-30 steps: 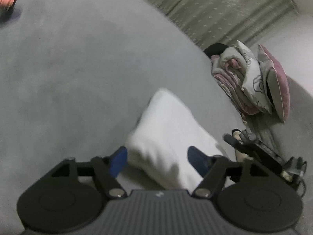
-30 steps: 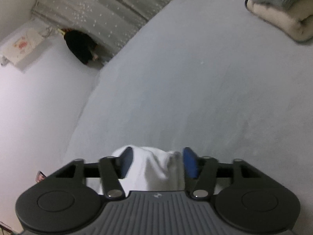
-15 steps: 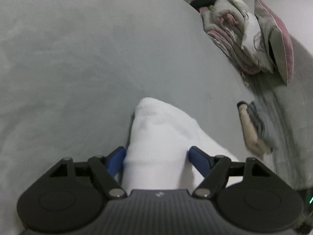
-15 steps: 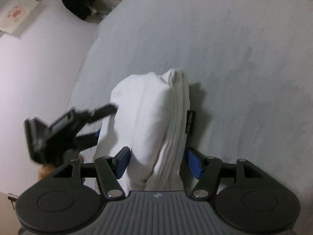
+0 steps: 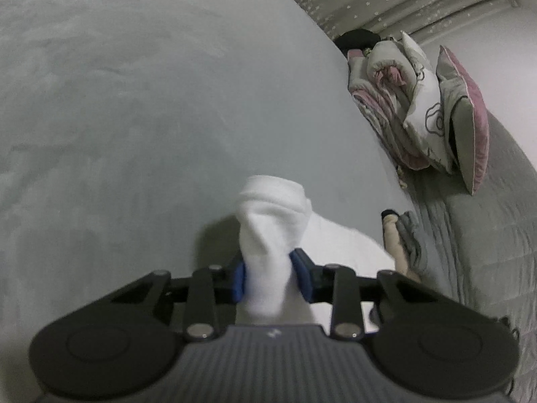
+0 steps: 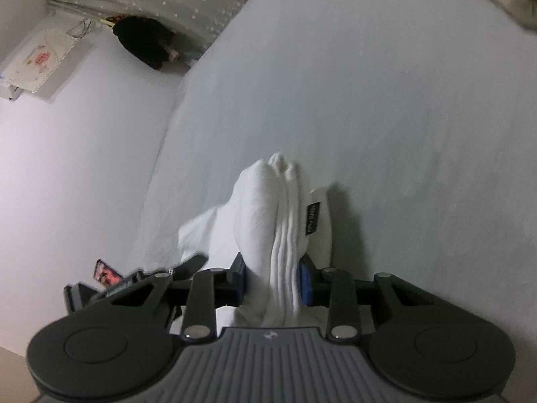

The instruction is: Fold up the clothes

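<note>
Garment (image 5: 268, 235), white and folded, runs lengthwise away across the bed (image 5: 134, 117); left gripper (image 5: 272, 277) and right gripper (image 6: 273, 278), jaws just closed, pinch its near end.

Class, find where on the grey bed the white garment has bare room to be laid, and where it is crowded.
Bare: the bed ahead of the white garment, toward the curtain. Crowded: the edge with folded bedding and a pillow.

The garment (image 5: 268, 221) lies on the bed (image 5: 134, 117). In the left wrist view, the bedding pile (image 5: 402, 100) sits behind and right of the garment, with a pillow (image 5: 470, 124) leaning right of that pile.
</note>
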Action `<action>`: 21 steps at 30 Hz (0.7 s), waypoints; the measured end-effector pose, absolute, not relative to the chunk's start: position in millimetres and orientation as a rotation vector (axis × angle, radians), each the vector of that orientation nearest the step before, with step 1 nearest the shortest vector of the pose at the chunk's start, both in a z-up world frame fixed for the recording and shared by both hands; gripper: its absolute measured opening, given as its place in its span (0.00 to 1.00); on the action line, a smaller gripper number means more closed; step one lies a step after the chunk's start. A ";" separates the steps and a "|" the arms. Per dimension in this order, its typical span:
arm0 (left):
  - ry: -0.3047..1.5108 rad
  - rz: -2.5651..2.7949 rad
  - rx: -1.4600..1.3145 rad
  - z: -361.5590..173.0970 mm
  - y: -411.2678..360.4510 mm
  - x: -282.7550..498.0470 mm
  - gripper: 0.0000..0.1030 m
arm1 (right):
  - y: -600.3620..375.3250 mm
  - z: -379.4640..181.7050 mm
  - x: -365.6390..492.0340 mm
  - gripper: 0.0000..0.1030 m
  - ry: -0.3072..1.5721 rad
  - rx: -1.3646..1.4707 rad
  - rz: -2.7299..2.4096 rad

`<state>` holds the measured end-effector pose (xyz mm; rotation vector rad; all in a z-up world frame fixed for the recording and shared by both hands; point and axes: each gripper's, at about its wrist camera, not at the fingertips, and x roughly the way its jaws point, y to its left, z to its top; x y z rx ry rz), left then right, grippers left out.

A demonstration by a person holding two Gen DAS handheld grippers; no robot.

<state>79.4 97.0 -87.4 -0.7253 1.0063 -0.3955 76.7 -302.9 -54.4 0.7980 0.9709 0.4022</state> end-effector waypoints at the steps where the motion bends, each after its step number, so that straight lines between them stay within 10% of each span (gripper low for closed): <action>1: 1.028 -0.390 -0.711 -92.1 95.7 80.4 0.32 | -301.8 -53.5 78.4 0.37 0.965 0.780 0.383; 5: 1.063 -0.401 -0.754 -104.4 99.8 90.7 0.56 | -302.4 -51.1 69.2 0.54 0.963 0.739 0.319; 14: 1.017 -0.450 -0.761 -115.1 102.1 123.8 0.60 | -320.2 -43.6 37.4 0.64 0.986 0.851 0.199; 21: 1.057 -0.495 -0.796 -123.0 102.1 125.7 0.39 | -316.1 -44.7 -5.3 0.64 0.931 1.025 0.072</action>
